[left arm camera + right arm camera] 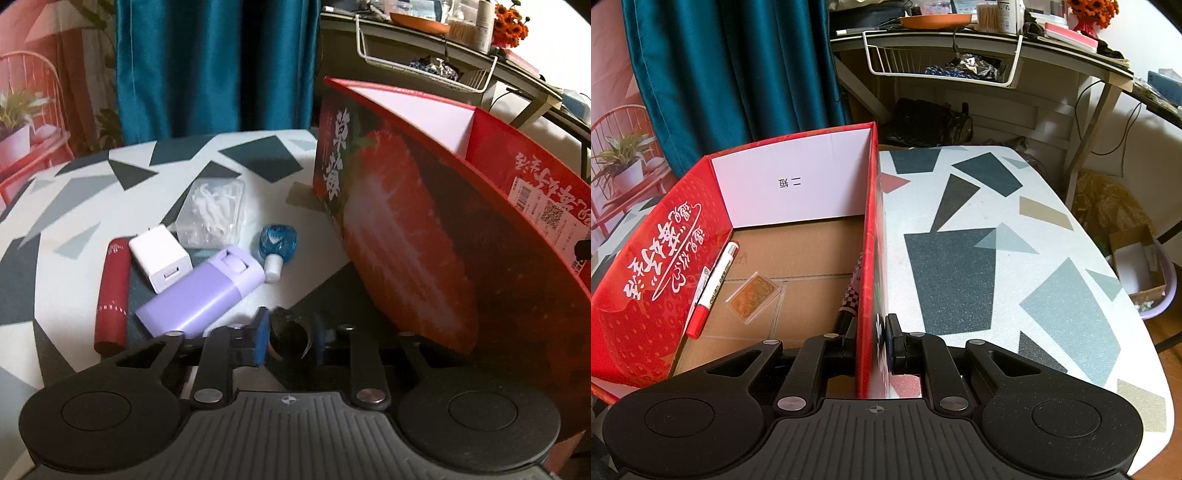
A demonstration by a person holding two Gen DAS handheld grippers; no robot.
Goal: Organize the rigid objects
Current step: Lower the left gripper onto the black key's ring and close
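Left gripper [290,338] pinching dark ring [290,332] (blurred), right gripper [873,339] clamping red box [868,240] wall

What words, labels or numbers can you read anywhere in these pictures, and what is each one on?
"草莓": outer side of the red cardboard strawberry box.
"二短", upside down: the box's white inner end wall.
"deli", then unclear letters: white marker pen with red cap inside the box.
White script on the box's flap, barcode and QR label, gold lettering on the dark red tube: too distorted or small to read.
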